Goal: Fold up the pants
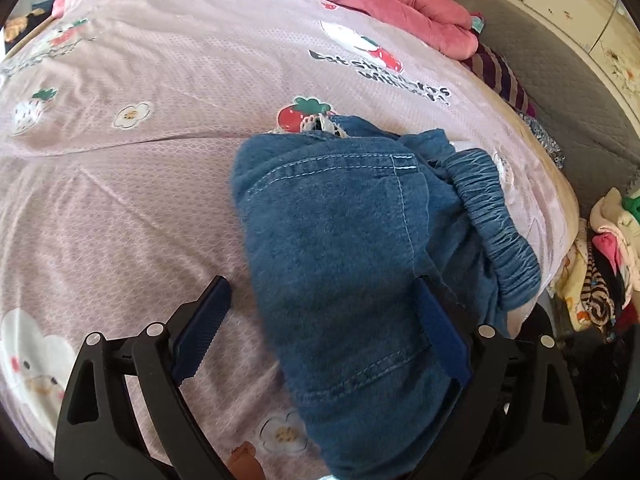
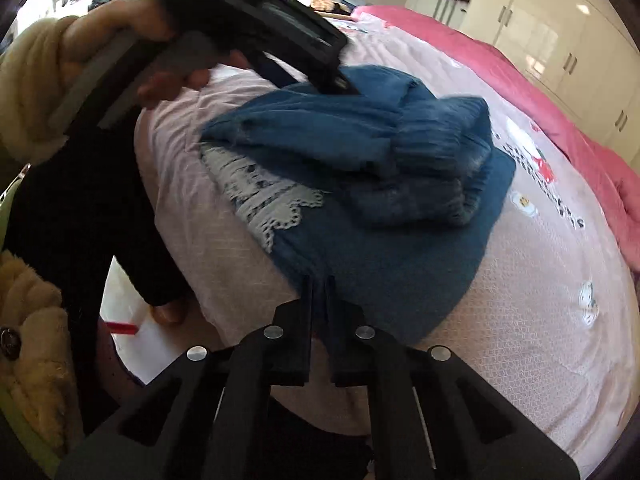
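Observation:
The blue denim pants (image 1: 340, 240) lie folded in a bundle on the pink printed bedsheet (image 1: 120, 180), elastic waistband (image 1: 492, 220) to the right and white lace trim showing. My left gripper (image 1: 320, 292) is open, its blue-padded fingers (image 1: 204, 316) spread on either side of the bundle's near end. In the right wrist view the pants (image 2: 380, 208) lie ahead, with lace trim (image 2: 272, 204) at the left. My right gripper (image 2: 319, 280) is shut on the near edge of the pants. The left gripper body (image 2: 256, 28) hovers over the far side, held by a hand.
A pink quilt (image 1: 380, 4) lies along the far side of the bed. A pile of mixed clothes (image 1: 600, 260) sits off the bed's right edge. A grey padded headboard (image 1: 568, 92) stands behind. White wardrobes (image 2: 560, 32) line the wall.

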Demonstrator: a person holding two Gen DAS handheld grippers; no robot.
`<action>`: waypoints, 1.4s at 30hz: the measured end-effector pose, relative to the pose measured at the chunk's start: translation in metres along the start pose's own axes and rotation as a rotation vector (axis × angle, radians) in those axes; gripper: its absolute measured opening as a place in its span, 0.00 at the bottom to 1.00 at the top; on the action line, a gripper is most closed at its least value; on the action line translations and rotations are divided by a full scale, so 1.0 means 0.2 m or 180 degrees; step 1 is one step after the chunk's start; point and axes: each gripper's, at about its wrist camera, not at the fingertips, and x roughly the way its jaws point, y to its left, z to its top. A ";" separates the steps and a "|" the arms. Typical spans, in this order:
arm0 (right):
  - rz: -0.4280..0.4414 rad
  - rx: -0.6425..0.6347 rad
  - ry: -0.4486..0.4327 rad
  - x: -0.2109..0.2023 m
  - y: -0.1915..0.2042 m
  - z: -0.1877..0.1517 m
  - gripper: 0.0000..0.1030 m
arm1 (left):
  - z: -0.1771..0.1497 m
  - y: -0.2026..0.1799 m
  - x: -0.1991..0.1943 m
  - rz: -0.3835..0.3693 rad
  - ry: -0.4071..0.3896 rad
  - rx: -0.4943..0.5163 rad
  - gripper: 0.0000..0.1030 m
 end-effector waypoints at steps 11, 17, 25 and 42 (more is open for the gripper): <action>0.0358 0.0515 -0.0229 -0.15 -0.08 -0.01 0.45 | -0.01 -0.01 -0.01 -0.0031 -0.0065 -0.0008 0.86; 0.0274 0.1289 -0.0602 -0.31 -0.34 0.03 0.79 | -0.03 -0.02 -0.04 -0.0012 -0.0121 0.0045 0.86; 0.0239 0.2032 -0.0579 -0.21 -0.65 0.11 0.91 | -0.05 -0.04 -0.15 0.0143 -0.0267 0.0207 0.91; 0.0396 0.2318 -0.0382 0.04 -0.74 0.20 0.95 | -0.08 -0.03 -0.12 0.0311 -0.0291 0.0322 0.91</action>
